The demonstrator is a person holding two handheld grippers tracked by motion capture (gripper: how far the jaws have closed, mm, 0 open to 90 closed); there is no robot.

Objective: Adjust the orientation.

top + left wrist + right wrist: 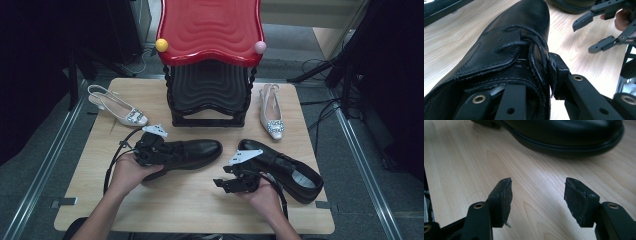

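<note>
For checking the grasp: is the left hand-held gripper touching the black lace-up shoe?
Touching. Left gripper view: left hand-held gripper has one jaw inside the black lace-up shoe, the other pressing its side.

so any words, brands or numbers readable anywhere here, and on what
None can be read.
Insole of the right black shoe: a pale patch, too small and blurred to tell whether it is print.
Left black shoe, held in the left gripper: plain leather and laces, no mark.
Right gripper, red rack, two pale heels and table: no lettering.
</note>
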